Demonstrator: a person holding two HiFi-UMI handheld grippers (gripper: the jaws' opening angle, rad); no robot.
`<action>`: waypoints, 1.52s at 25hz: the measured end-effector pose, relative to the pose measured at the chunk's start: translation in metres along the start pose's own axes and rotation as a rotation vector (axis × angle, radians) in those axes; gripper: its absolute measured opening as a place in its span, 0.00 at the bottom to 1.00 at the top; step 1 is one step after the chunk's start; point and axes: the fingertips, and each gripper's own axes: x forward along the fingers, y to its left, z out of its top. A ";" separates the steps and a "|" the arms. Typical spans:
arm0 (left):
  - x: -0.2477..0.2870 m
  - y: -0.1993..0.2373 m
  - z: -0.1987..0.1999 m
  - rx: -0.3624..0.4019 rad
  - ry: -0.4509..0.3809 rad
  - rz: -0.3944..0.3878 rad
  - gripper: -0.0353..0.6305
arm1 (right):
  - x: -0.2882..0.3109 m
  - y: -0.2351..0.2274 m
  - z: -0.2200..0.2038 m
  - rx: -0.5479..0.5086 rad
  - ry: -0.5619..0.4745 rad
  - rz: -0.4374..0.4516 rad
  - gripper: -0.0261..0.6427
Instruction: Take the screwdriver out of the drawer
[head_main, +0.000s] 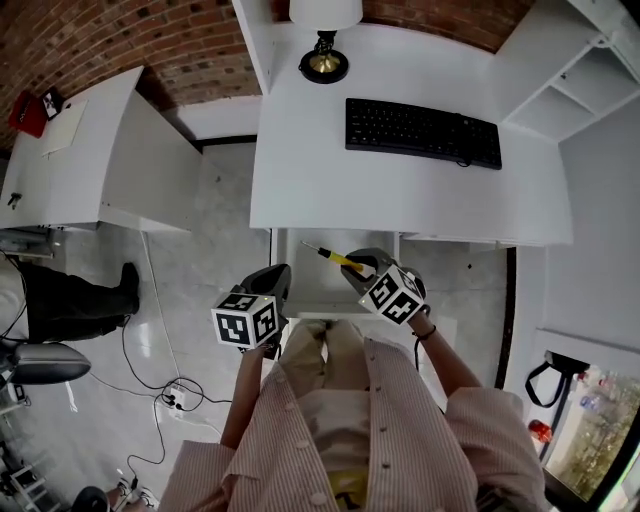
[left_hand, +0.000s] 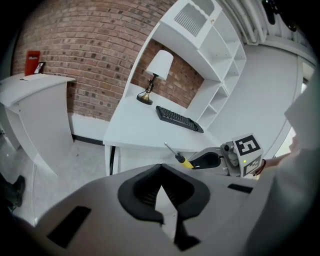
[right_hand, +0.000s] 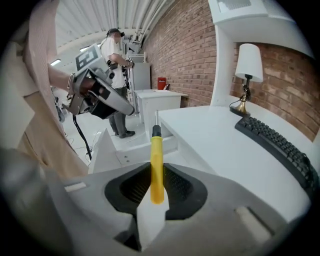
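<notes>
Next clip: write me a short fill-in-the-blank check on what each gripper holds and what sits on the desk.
The right gripper is shut on a yellow-handled ___.
The left gripper holds ___.
On the white desk, a black keyboard lies near a white-shaded, brass-based ___.
Missing words: screwdriver; nothing; lamp.

The screwdriver (right_hand: 156, 165) has a yellow handle, a black collar and a thin metal shaft. It is out of the drawer (head_main: 296, 290) and in the air above it, clamped by the handle between the jaws of the right tool (head_main: 358, 270). Its shaft points away from the person, toward the tabletop's front edge. The drawer is white and stands pulled open under that edge.
</notes>
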 end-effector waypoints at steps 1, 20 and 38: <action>-0.003 -0.001 0.003 0.008 -0.012 0.001 0.05 | -0.005 0.000 0.005 0.013 -0.020 -0.007 0.16; -0.047 -0.024 0.060 0.092 -0.220 0.005 0.05 | -0.087 -0.029 0.065 0.281 -0.348 -0.191 0.16; -0.077 -0.038 0.141 0.210 -0.435 0.046 0.05 | -0.162 -0.083 0.093 0.454 -0.617 -0.397 0.16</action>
